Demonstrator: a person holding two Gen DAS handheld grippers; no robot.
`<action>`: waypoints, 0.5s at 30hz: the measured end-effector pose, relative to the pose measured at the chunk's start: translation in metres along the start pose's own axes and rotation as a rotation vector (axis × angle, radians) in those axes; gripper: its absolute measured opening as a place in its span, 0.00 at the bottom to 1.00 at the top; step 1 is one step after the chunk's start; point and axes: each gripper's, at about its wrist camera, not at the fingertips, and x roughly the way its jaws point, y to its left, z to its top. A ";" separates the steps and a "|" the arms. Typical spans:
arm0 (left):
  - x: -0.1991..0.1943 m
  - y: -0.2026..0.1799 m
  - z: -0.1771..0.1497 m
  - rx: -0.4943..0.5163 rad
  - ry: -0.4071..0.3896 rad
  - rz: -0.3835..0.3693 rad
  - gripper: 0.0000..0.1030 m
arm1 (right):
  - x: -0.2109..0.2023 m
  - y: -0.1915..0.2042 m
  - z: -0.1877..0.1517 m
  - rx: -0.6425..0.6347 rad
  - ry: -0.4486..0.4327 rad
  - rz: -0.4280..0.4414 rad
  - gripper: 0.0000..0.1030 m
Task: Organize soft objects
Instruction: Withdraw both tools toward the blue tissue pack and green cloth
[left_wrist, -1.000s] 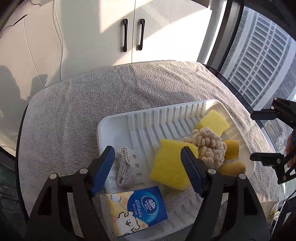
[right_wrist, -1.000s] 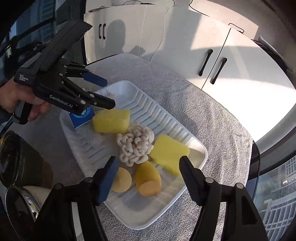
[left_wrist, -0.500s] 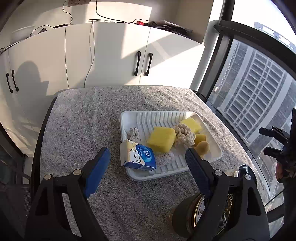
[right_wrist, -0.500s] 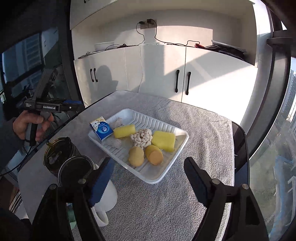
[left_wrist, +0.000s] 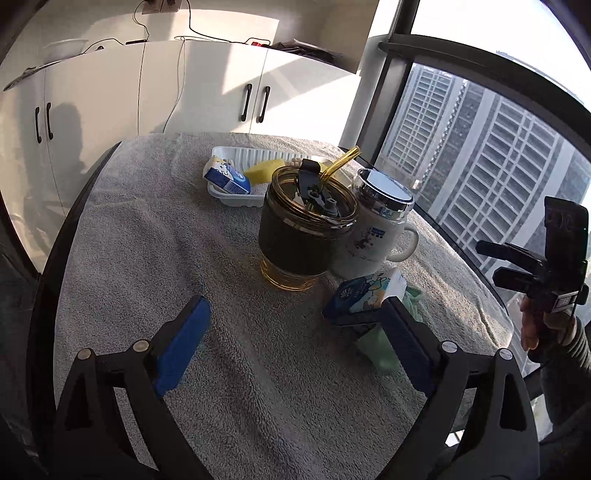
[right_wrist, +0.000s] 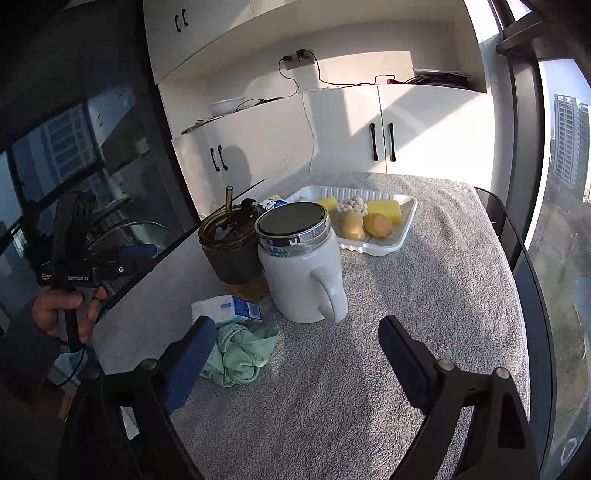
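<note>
A white ridged tray (right_wrist: 388, 242) at the far end of the towel-covered table holds yellow sponges (right_wrist: 384, 211), a cream knotted ball (right_wrist: 352, 205), two tan sponge pieces (right_wrist: 377, 224) and a blue tissue pack (left_wrist: 226, 179). A second tissue pack (right_wrist: 227, 309) and a crumpled green cloth (right_wrist: 238, 352) lie near the table's front edge. My left gripper (left_wrist: 295, 345) is open and empty above the near towel. My right gripper (right_wrist: 295, 363) is open and empty, right of the green cloth. The tray also shows in the left wrist view (left_wrist: 236, 199).
A dark tumbler with a gold straw (left_wrist: 304, 229) and a white lidded mug (right_wrist: 303, 267) stand between the grippers and the tray. White cabinets (right_wrist: 406, 136) are behind the table. Windows flank it on both sides.
Both grippers have pulled far back and up from the tray toward the near end of the table. The tumbler, mug, second tissue pack and green cloth have come into view.
</note>
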 end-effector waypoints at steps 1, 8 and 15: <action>-0.004 -0.002 -0.009 -0.010 0.000 -0.006 1.00 | 0.000 0.006 -0.006 0.009 0.003 0.006 0.99; -0.018 -0.023 -0.053 -0.072 -0.025 0.001 1.00 | 0.004 0.044 -0.042 0.041 0.013 -0.014 1.00; -0.014 -0.041 -0.065 -0.066 -0.035 -0.007 1.00 | 0.010 0.059 -0.051 0.062 0.015 -0.045 1.00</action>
